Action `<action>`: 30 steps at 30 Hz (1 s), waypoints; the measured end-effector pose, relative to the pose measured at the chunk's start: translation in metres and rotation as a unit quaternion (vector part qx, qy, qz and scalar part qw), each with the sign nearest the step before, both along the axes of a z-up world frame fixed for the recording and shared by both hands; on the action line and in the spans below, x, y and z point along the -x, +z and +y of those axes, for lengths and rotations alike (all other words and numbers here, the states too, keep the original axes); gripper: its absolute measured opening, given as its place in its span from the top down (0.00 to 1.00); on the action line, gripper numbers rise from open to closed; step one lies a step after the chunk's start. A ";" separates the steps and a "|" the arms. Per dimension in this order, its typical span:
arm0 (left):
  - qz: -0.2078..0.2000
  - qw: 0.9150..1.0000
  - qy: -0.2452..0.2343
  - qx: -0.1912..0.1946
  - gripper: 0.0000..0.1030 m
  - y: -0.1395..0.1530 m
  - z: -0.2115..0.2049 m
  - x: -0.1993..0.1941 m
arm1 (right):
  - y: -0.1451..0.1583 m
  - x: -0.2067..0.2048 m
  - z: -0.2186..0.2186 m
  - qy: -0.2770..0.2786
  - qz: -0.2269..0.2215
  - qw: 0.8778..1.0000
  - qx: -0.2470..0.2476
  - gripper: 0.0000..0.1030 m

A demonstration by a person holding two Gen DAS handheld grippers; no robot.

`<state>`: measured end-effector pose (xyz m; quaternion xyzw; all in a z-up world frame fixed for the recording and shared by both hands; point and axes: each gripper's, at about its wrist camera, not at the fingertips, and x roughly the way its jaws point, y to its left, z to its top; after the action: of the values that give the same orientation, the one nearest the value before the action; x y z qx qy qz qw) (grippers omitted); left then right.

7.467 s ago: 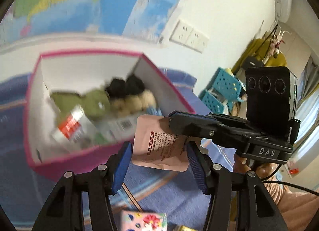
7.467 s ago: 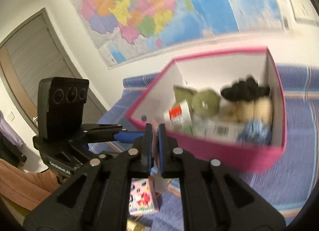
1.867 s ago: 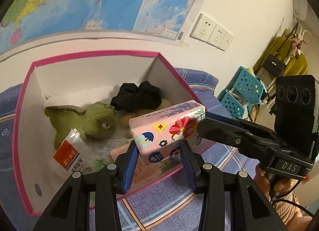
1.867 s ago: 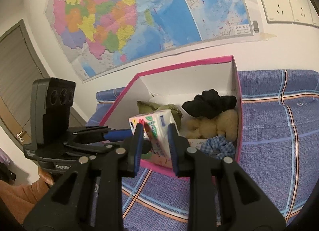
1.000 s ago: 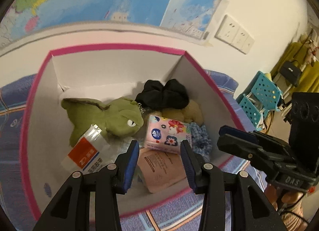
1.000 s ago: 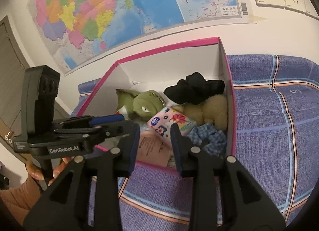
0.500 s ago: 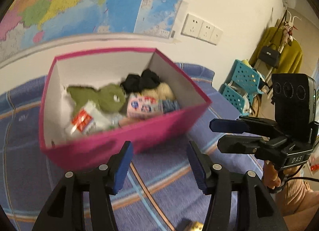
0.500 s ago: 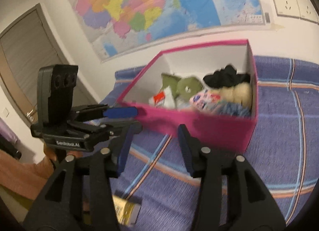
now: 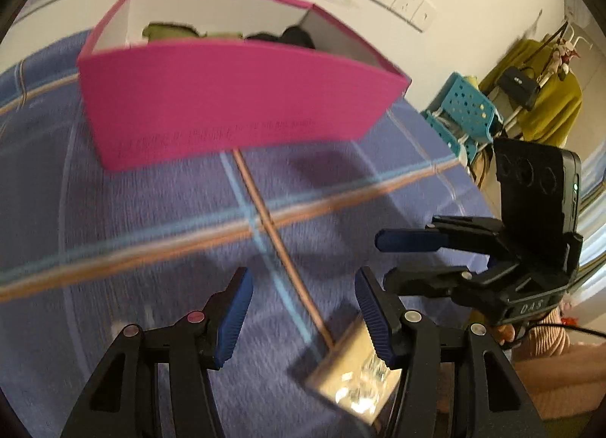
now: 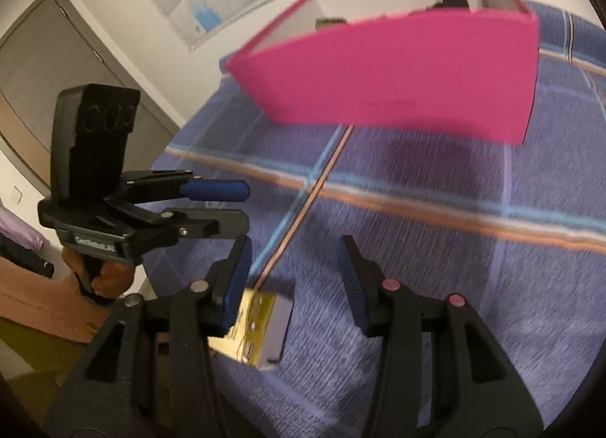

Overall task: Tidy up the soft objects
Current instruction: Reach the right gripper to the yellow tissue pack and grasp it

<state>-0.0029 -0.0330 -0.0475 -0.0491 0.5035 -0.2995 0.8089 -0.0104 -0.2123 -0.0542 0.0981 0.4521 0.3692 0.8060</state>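
Lying flat on the purple plaid bedcover [image 9: 151,211], one shiny gold foil packet [image 9: 354,373] sits between both pairs of tongs, its long axis running toward the pink cardboard box [image 9: 235,97]. Left tongs [image 9: 303,315] and right tongs [image 10: 293,282] are equally near, spread, empty.

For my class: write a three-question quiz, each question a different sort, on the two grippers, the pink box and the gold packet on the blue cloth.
1. True or false: the left gripper is shut on the gold packet.
2. Multiple choice: the gold packet lies (A) inside the pink box, (B) on the blue checked cloth in front of the box, (C) between the pads of the right gripper.
3. Fill in: in the left wrist view, the gold packet lies nearest the ___ finger of the left gripper.

Key: 1 false, both grippers are open and empty. 2 B. 3 right.
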 end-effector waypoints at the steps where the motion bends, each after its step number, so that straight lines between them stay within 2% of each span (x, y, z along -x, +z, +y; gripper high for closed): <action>1: 0.006 1.000 -0.002 0.003 0.44 -0.002 0.002 0.005 | -0.002 0.002 0.001 0.003 0.005 1.000 -0.001 0.52; 7: 0.036 0.999 -0.007 0.014 0.44 -0.007 0.013 0.028 | -0.011 0.010 0.003 0.014 0.025 1.000 -0.012 0.52; 11: 0.079 0.995 -0.021 0.051 0.44 -0.014 0.014 0.042 | -0.013 0.015 0.005 0.020 0.033 0.999 -0.014 0.52; 17: 0.105 0.993 -0.042 0.045 0.45 -0.024 0.000 0.056 | -0.015 0.026 0.005 0.029 0.046 0.998 -0.024 0.52; 23: 0.101 0.993 -0.045 0.048 0.47 -0.021 -0.009 0.052 | -0.018 0.036 0.007 0.042 0.058 0.996 -0.043 0.53; 27: 0.097 0.994 -0.038 0.044 0.58 -0.022 -0.014 0.042 | -0.021 0.038 0.003 0.025 0.060 0.997 -0.031 0.65; 30: 0.088 0.994 -0.036 0.045 0.59 -0.021 -0.018 0.033 | -0.021 0.034 -0.005 0.004 0.061 0.998 -0.034 0.67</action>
<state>-0.0361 -0.0513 -0.0684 -0.0934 0.5599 -0.3453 0.7474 -0.0440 -0.2175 -0.0756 0.1460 0.4876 0.3813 0.7718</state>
